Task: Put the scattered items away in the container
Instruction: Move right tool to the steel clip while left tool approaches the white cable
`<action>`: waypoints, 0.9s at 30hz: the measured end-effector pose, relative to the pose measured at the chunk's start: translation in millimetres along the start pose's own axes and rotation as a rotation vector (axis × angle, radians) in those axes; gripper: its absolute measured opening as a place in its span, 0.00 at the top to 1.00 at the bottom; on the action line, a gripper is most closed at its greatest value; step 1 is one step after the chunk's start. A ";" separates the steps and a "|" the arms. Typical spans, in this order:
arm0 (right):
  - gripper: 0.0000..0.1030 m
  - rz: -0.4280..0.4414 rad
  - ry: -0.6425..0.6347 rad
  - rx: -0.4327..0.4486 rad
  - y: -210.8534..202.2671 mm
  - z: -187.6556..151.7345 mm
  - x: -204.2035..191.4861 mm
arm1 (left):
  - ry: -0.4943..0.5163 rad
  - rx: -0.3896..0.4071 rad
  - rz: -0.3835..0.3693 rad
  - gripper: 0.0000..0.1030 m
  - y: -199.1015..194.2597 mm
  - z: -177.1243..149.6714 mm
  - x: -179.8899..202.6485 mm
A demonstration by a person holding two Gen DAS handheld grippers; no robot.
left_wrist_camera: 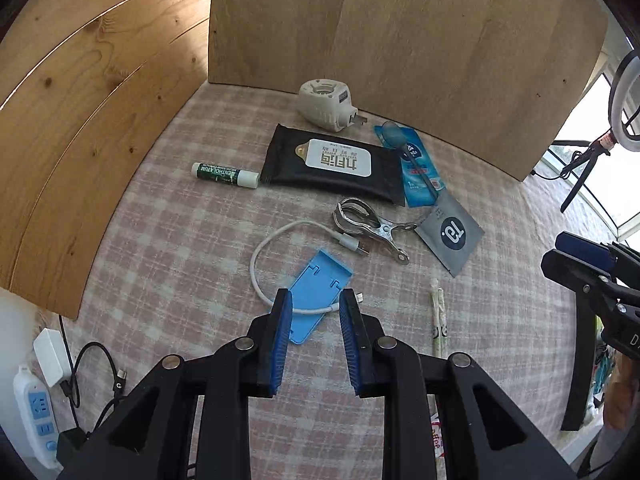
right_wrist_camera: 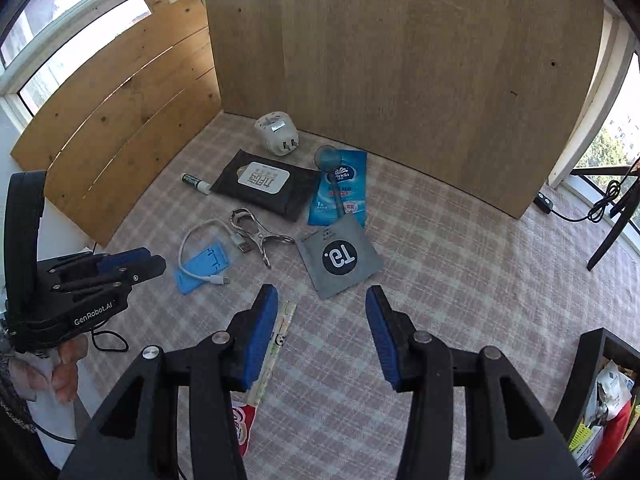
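Checked tablecloth [right_wrist_camera: 440, 280], wood panels [right_wrist_camera: 400, 80] at far edge; left gripper [left_wrist_camera: 315, 312] and right gripper [right_wrist_camera: 322, 312] spread apart, holding nothing.

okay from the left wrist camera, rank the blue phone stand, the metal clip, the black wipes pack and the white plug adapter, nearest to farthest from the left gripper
1. Blue phone stand, right at the open left gripper's fingertips.
2. Metal clip, farther on, slightly right.
3. Black wipes pack, beyond the clip.
4. White plug adapter, farthest, by the back board.
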State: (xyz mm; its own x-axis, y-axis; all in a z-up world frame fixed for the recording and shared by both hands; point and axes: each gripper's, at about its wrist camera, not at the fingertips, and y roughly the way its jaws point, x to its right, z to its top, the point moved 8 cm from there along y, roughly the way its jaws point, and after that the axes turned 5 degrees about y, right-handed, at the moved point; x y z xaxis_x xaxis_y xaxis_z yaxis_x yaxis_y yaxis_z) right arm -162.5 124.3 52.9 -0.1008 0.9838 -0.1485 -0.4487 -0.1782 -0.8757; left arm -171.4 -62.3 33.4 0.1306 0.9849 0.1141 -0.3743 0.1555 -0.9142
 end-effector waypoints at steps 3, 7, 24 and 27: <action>0.56 0.014 -0.025 -0.030 23.5 7.6 -24.4 | 0.058 -0.031 0.001 0.78 15.4 7.8 -13.4; 0.56 0.025 -0.075 -0.076 54.2 11.1 -47.7 | 0.112 -0.064 -0.018 0.78 37.5 16.4 -22.5; 0.56 0.038 -0.329 -0.219 135.4 25.3 -60.1 | 0.217 -0.119 -0.028 0.78 86.8 33.6 -15.7; 0.56 0.027 -0.368 -0.242 141.5 23.0 -60.0 | 0.248 -0.126 -0.031 0.78 87.0 27.7 -10.1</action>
State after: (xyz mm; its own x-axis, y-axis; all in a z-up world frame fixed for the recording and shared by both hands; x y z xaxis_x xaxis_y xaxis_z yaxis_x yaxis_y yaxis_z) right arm -240.3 39.5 -51.6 -0.4392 0.8976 -0.0373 -0.2250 -0.1501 -0.9627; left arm -230.7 -56.7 -36.4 0.3669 0.9284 0.0586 -0.2516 0.1597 -0.9546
